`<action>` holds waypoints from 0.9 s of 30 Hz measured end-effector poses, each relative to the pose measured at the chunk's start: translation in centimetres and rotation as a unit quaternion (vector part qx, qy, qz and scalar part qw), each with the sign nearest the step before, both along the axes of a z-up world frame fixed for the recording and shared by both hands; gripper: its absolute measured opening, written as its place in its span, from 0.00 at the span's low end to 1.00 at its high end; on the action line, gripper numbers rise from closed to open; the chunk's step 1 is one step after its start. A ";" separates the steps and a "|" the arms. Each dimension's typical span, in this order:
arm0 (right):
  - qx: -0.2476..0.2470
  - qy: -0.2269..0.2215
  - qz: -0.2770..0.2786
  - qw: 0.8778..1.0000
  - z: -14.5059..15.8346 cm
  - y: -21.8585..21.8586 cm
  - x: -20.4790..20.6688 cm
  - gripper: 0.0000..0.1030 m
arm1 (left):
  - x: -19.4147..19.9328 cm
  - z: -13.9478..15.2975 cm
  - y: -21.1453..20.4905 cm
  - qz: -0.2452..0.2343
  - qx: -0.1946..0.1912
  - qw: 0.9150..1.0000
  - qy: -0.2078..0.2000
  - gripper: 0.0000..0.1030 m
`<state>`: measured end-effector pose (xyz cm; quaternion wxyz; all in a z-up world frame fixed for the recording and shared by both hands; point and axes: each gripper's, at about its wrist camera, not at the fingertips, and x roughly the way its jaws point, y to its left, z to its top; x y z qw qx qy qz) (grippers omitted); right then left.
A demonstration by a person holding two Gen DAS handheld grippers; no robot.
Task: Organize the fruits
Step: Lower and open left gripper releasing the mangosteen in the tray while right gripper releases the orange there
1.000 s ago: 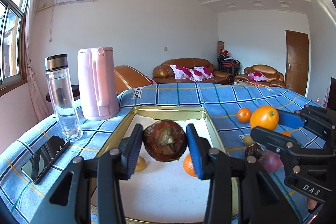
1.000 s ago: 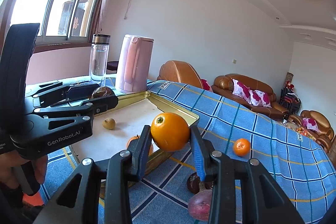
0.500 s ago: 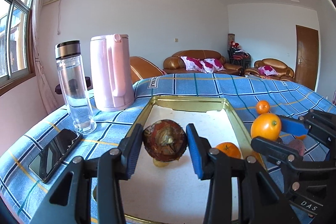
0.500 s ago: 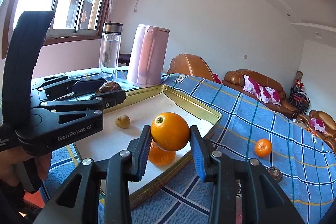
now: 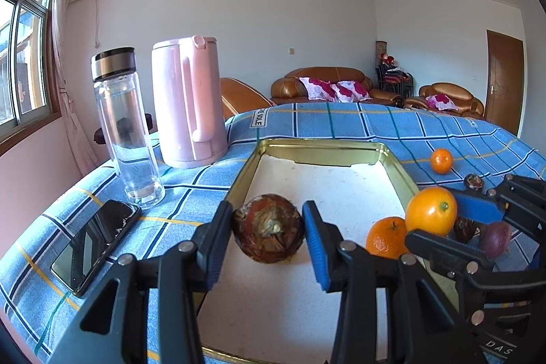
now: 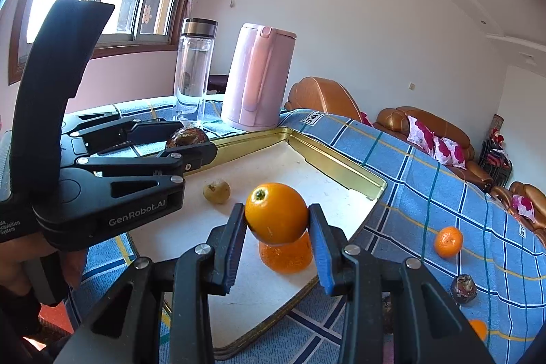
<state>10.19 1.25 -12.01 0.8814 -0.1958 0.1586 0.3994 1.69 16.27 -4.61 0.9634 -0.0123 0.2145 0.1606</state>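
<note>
Left wrist view: the tray's near edge is cut off behind the black gripper frame, and two dark fruits at the right sit half hidden by the other tool. The left hand-held gripper is clamped partway closed on a brown, rough-skinned fruit, carried above the tray's white floor. In the right wrist view, the right hand-held gripper pinches a bright orange, its pads pressing both sides, right over a second orange lying in the tray and partly covered by it. A small tangerine waits on the blue checked cloth.
</note>
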 end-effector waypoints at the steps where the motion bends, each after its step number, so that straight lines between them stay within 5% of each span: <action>1: 0.001 0.003 0.001 1.000 0.0 0.0 0.1 0.38 | 0.1 0.0 0.0 0.000 0.000 1.000 0.002 0.42; 27: -0.057 0.047 0.030 0.997 -1.5 2.4 1.3 0.38 | 1.7 -1.5 0.7 0.006 0.001 0.998 0.060 0.42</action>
